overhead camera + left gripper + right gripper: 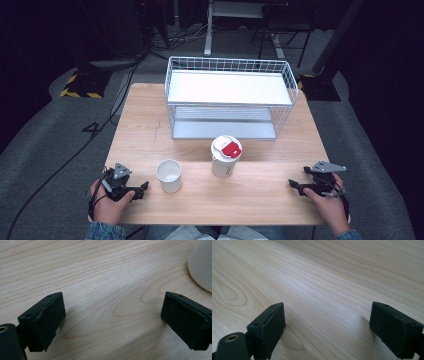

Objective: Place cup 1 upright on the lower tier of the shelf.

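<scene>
Step in hand: nothing is gripped yet; both tools rest low on the wooden surface (pixel 260 192), likely before a first reach.
Left tool (pixel 141 190): jaws spread, nothing between them, just beside the open white cup (pixel 169 175).
Right tool (pixel 295 186): jaws spread, over bare wood, well apart from the lidded cup (pixel 226 156).
Lidded cup: stands upright in front of the wire basket (pixel 230 95).
Next move: probably the left tool advances to straddle the open white cup, then closes.
</scene>
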A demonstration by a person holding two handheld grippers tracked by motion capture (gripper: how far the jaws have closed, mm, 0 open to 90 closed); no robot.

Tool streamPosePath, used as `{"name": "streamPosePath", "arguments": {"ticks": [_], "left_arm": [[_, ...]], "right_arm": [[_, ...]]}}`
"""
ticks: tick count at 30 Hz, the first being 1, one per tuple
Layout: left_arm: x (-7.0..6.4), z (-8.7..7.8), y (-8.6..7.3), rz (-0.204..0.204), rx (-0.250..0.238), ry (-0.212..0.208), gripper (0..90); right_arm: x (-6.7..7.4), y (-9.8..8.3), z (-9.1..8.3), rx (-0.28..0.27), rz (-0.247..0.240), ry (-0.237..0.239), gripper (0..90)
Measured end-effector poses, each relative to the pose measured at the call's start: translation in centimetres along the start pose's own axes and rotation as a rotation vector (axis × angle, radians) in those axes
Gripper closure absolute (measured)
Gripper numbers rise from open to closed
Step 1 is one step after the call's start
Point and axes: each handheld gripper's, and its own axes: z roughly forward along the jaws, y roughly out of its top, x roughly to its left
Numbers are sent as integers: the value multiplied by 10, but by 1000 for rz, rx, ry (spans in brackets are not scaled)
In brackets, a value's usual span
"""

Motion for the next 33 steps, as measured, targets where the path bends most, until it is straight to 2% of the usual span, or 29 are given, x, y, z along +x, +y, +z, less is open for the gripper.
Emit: {"name": "streamPosePath", "arguments": {"ticks": [8, 10, 13, 16, 18, 19, 20, 21, 29, 33], "left_arm": [[0, 0, 1, 13, -6, -5, 82], [-1, 0, 1, 8, -16, -2, 146], [-2, 0, 3, 13, -22, 7, 167], [-3, -2, 4, 9, -45, 9, 163], [-3, -5, 6, -6, -71, 6, 164], [-4, -8, 8, -28, -96, -5, 164], [-4, -8, 8, -28, -96, -5, 165], [-5, -11, 9, -26, -122, -6, 165], [-10, -23, 11, -31, -178, -14, 167], [-14, -31, 11, -29, -215, -37, 167]], "right_arm": [[0, 0, 0, 0, 0, 0, 135], [0, 0, 0, 0, 0, -1, 135], [0, 0, 0, 0, 0, -1, 135], [0, 0, 0, -1, 0, -1, 135], [0, 0, 0, 0, 0, -1, 135], [0, 0, 0, 0, 0, -1, 135], [0, 0, 0, 0, 0, -1, 135], [0, 0, 0, -1, 0, -1, 135], [0, 0, 0, -1, 0, -1, 135], [0, 0, 0, 0, 0, -1, 135]]}}
